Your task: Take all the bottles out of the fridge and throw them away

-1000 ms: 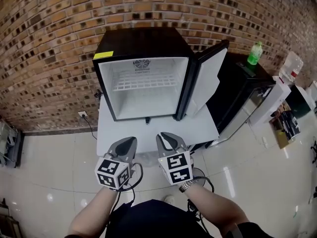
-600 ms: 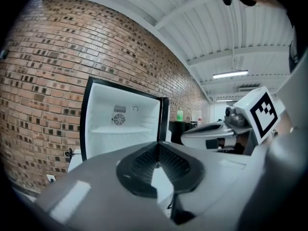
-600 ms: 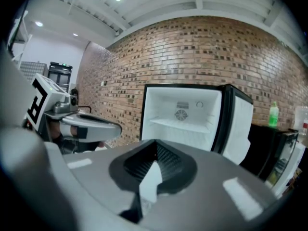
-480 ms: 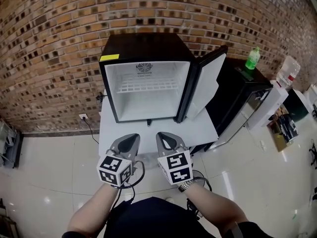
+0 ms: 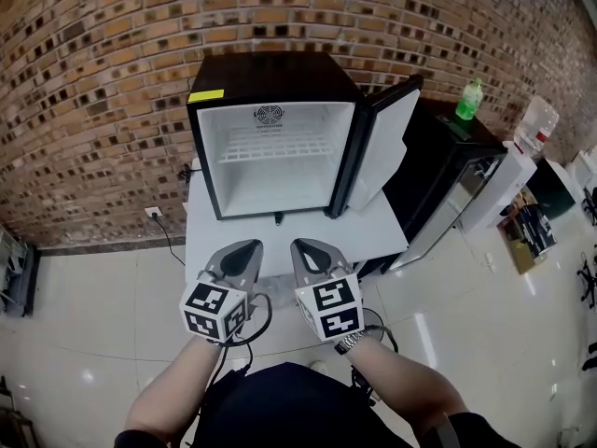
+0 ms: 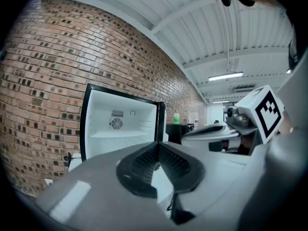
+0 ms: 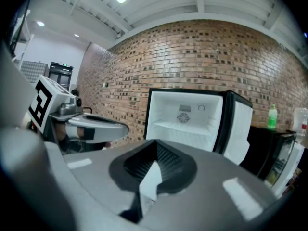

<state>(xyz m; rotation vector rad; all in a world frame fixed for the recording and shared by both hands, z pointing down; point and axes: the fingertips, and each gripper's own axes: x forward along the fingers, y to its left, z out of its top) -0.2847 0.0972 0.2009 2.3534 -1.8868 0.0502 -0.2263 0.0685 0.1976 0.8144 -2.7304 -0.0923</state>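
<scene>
The green bottle (image 5: pixel 469 99) stands on a black cabinet (image 5: pixel 431 166) to the right of the fridge (image 5: pixel 270 73), whose door (image 5: pixel 382 147) hangs open. In front of the fridge, above the white worktop (image 5: pixel 373 236), the left gripper (image 5: pixel 247 248) and right gripper (image 5: pixel 300 248) both have their jaws clenched on nothing.

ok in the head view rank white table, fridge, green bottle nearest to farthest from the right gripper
1. white table, just below the right gripper
2. fridge, straight ahead, door open
3. green bottle, far right on the black cabinet
</scene>
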